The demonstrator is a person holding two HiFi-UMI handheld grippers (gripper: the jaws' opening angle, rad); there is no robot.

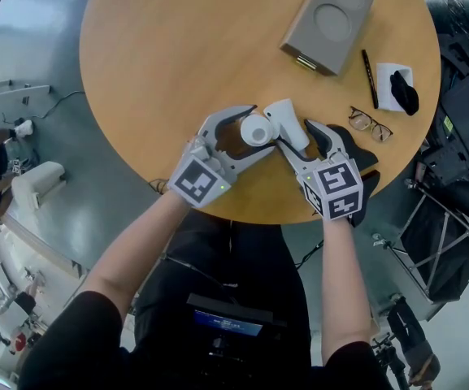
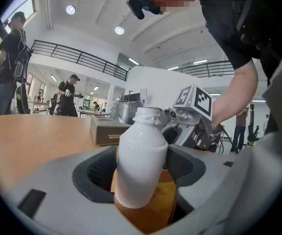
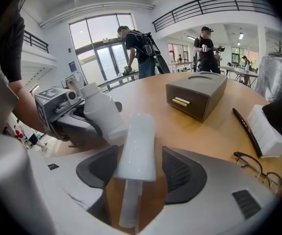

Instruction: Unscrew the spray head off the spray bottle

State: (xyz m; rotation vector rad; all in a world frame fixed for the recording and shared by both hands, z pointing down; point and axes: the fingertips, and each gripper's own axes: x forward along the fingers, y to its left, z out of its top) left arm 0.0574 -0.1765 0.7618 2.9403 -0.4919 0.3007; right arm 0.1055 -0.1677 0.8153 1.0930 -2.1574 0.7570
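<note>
A white bottle (image 1: 254, 130) stands upright on the round wooden table (image 1: 161, 63), its threaded neck bare. It sits between the jaws of my left gripper (image 1: 260, 128); in the left gripper view a sliver of table shows between the bottle (image 2: 141, 165) and one pad, so the jaws stand open. The white spray head (image 1: 287, 124) is off the bottle and lies tilted between the open jaws of my right gripper (image 1: 295, 132). In the right gripper view there are gaps on both sides of the spray head (image 3: 137, 146), and its dip tube points toward the camera.
A grey-brown box (image 1: 327, 21) lies at the far right of the table. A black pen (image 1: 369, 78), a pair of glasses (image 1: 371, 123) and a white pad with a black object (image 1: 397, 88) are near the right edge. Both grippers work close to the table's near edge.
</note>
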